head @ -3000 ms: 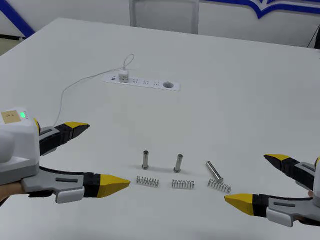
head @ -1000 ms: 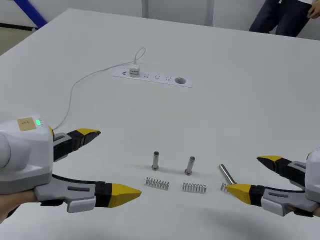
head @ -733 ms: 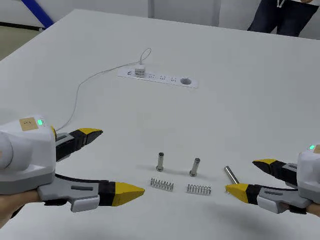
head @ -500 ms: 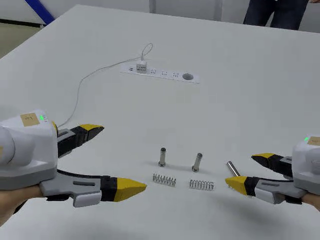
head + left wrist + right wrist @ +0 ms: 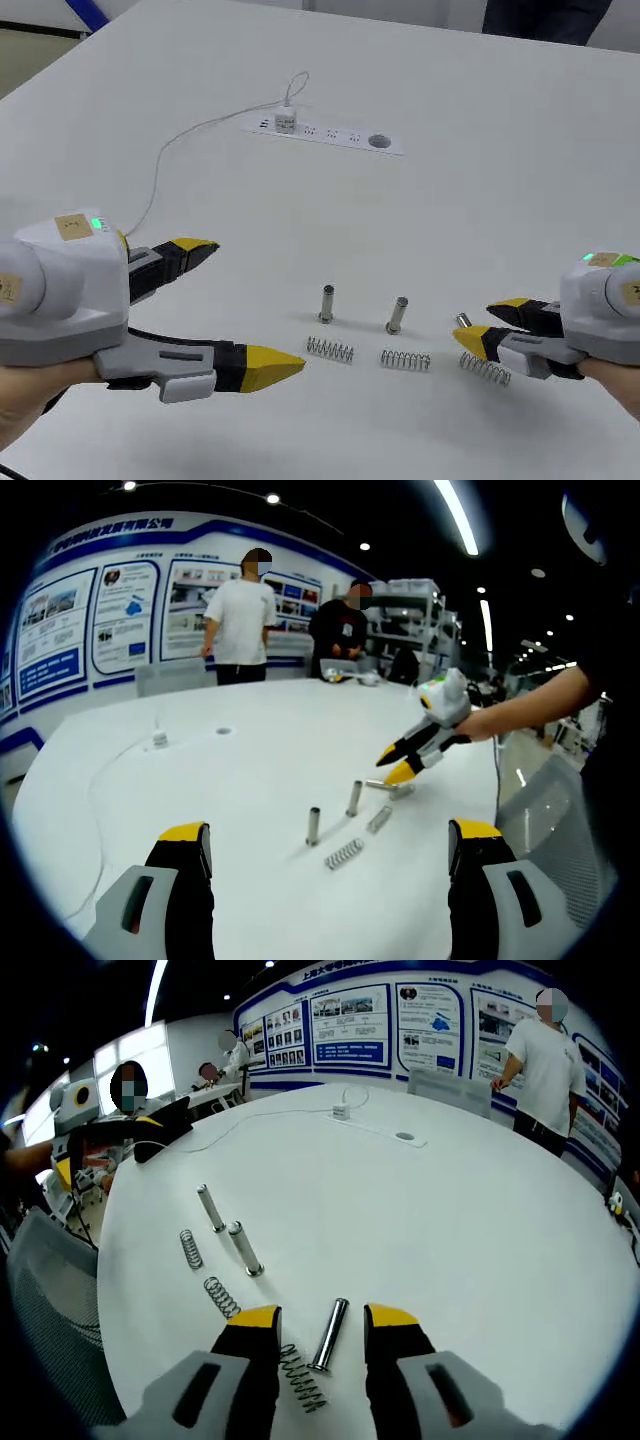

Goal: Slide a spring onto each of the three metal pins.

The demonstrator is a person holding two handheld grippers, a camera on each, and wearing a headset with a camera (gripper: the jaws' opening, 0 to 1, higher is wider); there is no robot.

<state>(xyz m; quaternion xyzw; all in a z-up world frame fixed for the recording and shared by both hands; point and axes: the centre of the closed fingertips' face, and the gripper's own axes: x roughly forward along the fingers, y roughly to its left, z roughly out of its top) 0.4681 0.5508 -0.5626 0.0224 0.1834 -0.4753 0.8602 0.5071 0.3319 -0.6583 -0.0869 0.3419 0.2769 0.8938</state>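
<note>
Two metal pins stand upright mid-table, the left pin point(image 5: 327, 302) and the middle pin point(image 5: 397, 314). A third pin point(image 5: 328, 1334) lies flat between the jaws of my right gripper point(image 5: 322, 1317), with a gap on each side; the jaws are open and narrow. Three springs lie flat in a row in front of the pins: the left spring point(image 5: 330, 350), the middle spring point(image 5: 405, 359) and the right spring point(image 5: 485, 369), which sits just beside my right gripper point(image 5: 480, 322). My left gripper point(image 5: 245, 305) hovers wide open and empty, left of the pins.
A white power strip point(image 5: 325, 133) with a plugged charger and trailing cable point(image 5: 170, 160) lies farther back on the white table point(image 5: 520, 170). People stand beyond the table's far edge point(image 5: 240, 615). Bare tabletop surrounds the parts.
My right gripper has moved in to the left, its jaws narrowed and brought around the lying pin. The left gripper stays open in about the same place. The head camera shifted.
</note>
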